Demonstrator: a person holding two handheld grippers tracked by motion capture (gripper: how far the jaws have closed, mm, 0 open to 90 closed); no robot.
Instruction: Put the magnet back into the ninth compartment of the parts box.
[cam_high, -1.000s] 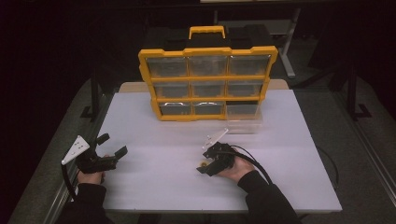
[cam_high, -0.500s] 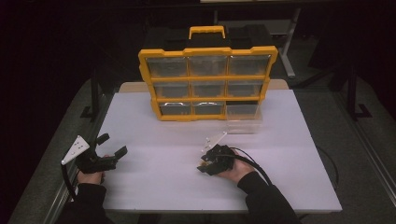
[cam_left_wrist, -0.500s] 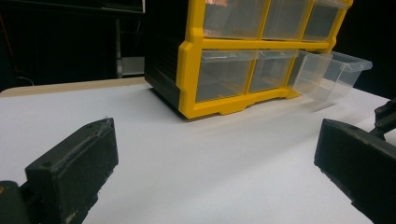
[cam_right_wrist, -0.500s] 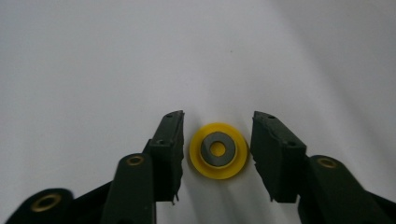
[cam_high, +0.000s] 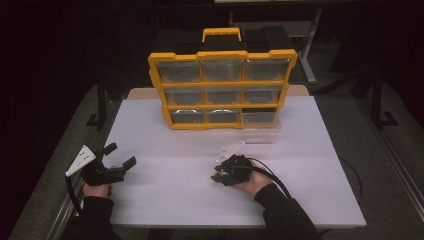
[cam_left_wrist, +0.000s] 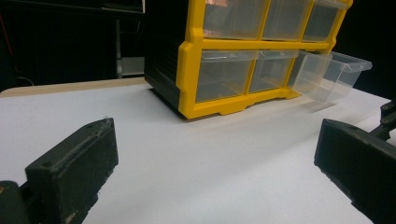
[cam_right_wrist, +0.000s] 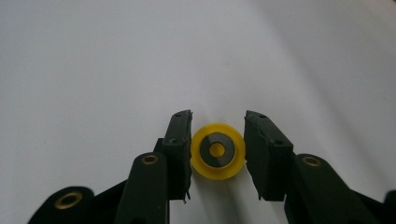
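A small yellow wheel (cam_right_wrist: 217, 150) with a dark grey hub sits between the jaws of my right gripper (cam_right_wrist: 218, 119), which press on both its sides over the white table. In the high view that right gripper (cam_high: 218, 178) is low at the table's front centre. My left gripper (cam_high: 120, 154) rests at the front left, open, with its jaws far apart and nothing between them. A yellow organizer (cam_high: 222, 90) with clear drawers stands upright at the back. Its bottom right drawer (cam_high: 260, 125) is pulled out, and the left gripper view shows that drawer (cam_left_wrist: 331, 77) too.
The white table (cam_high: 310, 165) has bare surface between the grippers and the organizer (cam_left_wrist: 196, 70). A cable (cam_high: 270, 175) trails from the right gripper over the person's wrist. Dark floor and metal stands surround the table.
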